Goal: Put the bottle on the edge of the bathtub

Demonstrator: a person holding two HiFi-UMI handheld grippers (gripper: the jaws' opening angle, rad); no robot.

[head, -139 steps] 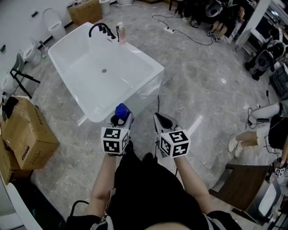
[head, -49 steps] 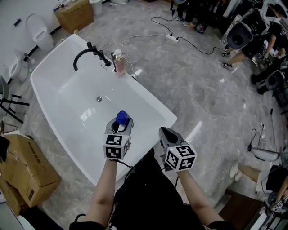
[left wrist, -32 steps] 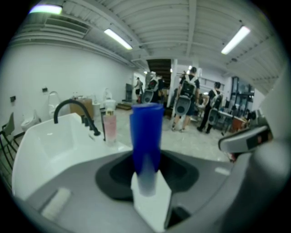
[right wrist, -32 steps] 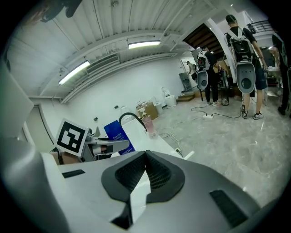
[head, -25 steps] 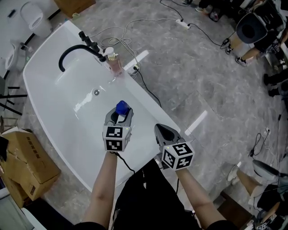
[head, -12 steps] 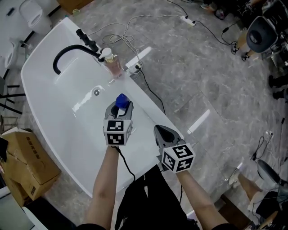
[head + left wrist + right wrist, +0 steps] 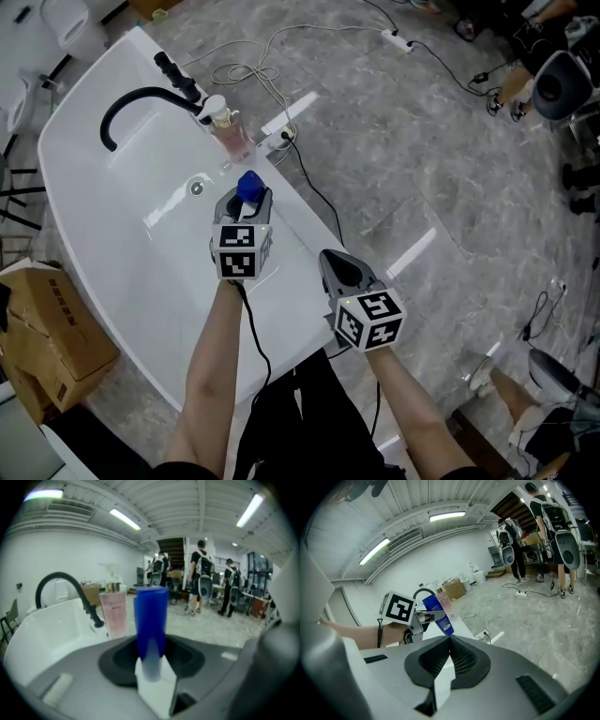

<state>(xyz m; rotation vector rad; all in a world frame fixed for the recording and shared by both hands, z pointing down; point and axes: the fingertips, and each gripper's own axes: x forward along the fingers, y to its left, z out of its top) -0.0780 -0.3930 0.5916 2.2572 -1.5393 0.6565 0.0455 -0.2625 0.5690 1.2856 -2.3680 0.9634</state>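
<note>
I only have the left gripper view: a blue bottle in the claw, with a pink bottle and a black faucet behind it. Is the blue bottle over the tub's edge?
Observer: In the head view, the blue bottle hangs about over the bathtub rim that carries the pink bottle, a little short of it.
Operator: Is it upright?
Observer: No. The right gripper view shows it tilted in the left claw.
Operator: And the other claw?
Observer: The right claw is shut with nothing in it.
</note>
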